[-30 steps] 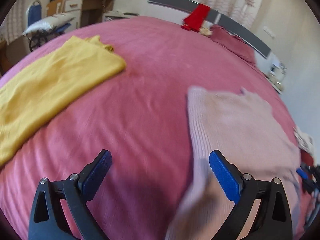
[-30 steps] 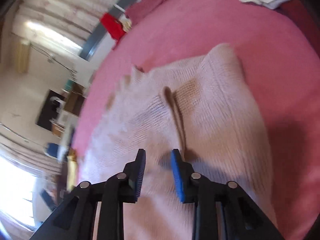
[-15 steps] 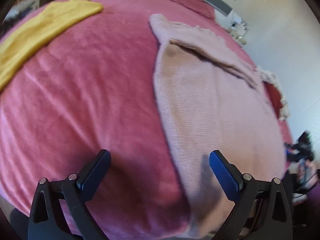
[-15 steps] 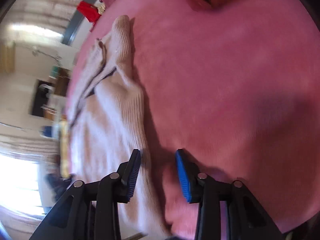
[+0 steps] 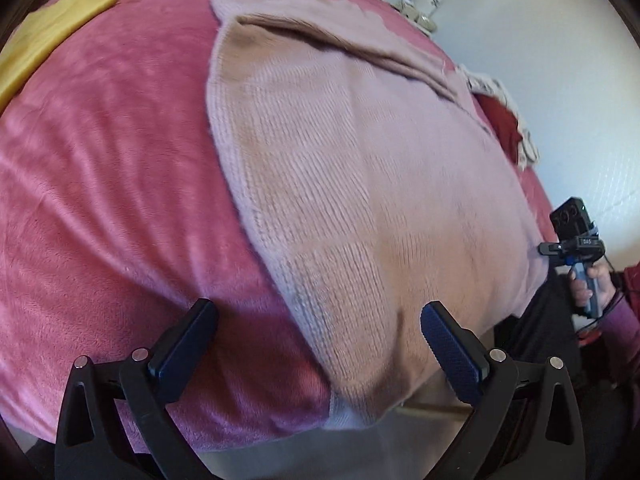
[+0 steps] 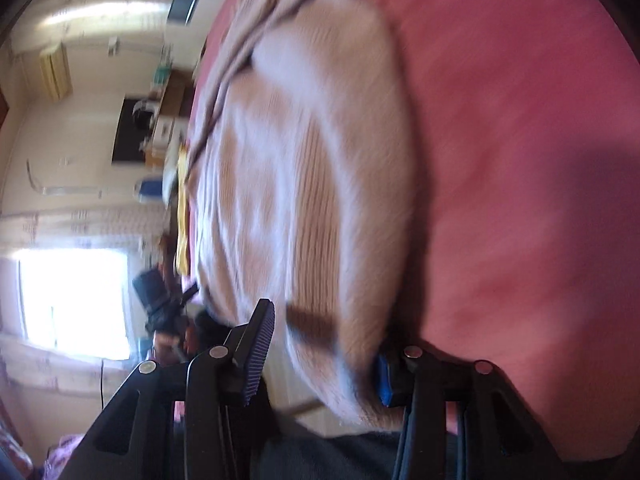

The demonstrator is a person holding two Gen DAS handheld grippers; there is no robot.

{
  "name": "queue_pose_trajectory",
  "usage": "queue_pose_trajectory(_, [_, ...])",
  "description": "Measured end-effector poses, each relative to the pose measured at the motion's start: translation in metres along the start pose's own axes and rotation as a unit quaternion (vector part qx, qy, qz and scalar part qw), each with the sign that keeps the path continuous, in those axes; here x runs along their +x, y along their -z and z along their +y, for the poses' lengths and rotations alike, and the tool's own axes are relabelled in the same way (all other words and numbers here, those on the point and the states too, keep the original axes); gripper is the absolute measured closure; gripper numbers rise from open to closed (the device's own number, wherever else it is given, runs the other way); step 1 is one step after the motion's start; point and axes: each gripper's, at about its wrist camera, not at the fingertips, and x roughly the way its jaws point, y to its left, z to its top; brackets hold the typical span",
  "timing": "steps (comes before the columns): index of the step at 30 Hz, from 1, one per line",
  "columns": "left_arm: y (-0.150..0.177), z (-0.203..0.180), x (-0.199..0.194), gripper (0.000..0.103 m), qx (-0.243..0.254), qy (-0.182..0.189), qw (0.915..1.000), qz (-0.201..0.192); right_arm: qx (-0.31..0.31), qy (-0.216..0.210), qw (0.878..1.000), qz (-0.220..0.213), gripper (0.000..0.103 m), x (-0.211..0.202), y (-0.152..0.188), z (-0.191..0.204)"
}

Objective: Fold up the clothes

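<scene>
A pale pink knit sweater (image 5: 360, 168) lies flat on the pink bedspread (image 5: 100, 184), its sleeves folded across the far end. Its near hem hangs over the bed's front edge. My left gripper (image 5: 320, 320) is open above the hem's left corner, one finger over the bedspread and one over the knit. In the right wrist view the sweater (image 6: 304, 168) is blurred. My right gripper (image 6: 324, 344) has the hem's right corner between its jaws, which are opening. The knit covers part of the right pad, and the left pad stands clear of it.
A yellow garment (image 5: 48, 36) lies at the bed's far left. A red cloth (image 5: 504, 128) and a white one (image 5: 492, 88) lie past the sweater on the right. A hand holds the right gripper (image 5: 572, 240) at the sweater's right edge. Floor shows below the bed edge.
Both grippers have come back from the middle of the sweater to its near hem at the bed's edge and tilted down. The right jaws have widened; the left stayed open.
</scene>
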Motion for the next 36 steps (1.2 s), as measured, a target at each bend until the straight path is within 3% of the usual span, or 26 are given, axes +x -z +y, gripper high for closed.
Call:
queue_pose_trajectory(3, [0.003, -0.001, 0.000, 0.002, 0.004, 0.022, 0.9997, 0.011, -0.019, 0.010, 1.000, 0.007, 0.059, 0.005, 0.013, -0.001])
queue_pose_trajectory(7, [0.005, 0.001, -0.005, 0.002, -0.006, 0.093, 0.9955, 0.013, -0.005, -0.010, 1.000, -0.006, 0.059, 0.007, 0.016, -0.007])
queue_pose_trajectory(14, [-0.003, -0.007, 0.004, 0.002, -0.032, 0.225, 0.9737, -0.012, 0.016, -0.033, 0.999, -0.017, 0.059, 0.014, 0.023, -0.019])
queue_pose_trajectory(18, [0.001, -0.020, 0.015, 0.001, -0.008, 0.271, 0.9612, 0.049, 0.022, -0.039, 0.999, -0.020, 0.059, 0.003, 0.031, -0.030])
queue_pose_trajectory(20, [0.007, -0.031, 0.021, 0.002, 0.027, 0.268, 0.9569, 0.108, 0.025, -0.042, 0.999, -0.021, 0.059, 0.001, 0.032, -0.031])
queue_pose_trajectory(22, [0.008, -0.035, 0.020, 0.002, 0.046, 0.247, 0.9598, 0.126, 0.025, -0.043, 0.999, -0.021, 0.059, 0.000, 0.032, -0.032])
queue_pose_trajectory(29, [0.001, -0.007, -0.001, 0.003, -0.020, 0.227, 0.9729, 0.040, 0.005, -0.021, 1.000, -0.020, 0.059, 0.002, 0.033, -0.021])
queue_pose_trajectory(33, [0.000, -0.018, 0.012, 0.003, 0.009, 0.210, 0.9759, 0.060, -0.017, 0.002, 1.000, -0.013, 0.061, 0.005, 0.032, -0.015])
queue_pose_trajectory(36, [0.001, -0.024, 0.013, 0.003, 0.034, 0.203, 0.9770, 0.056, -0.036, 0.030, 0.999, -0.008, 0.072, 0.007, 0.032, -0.010])
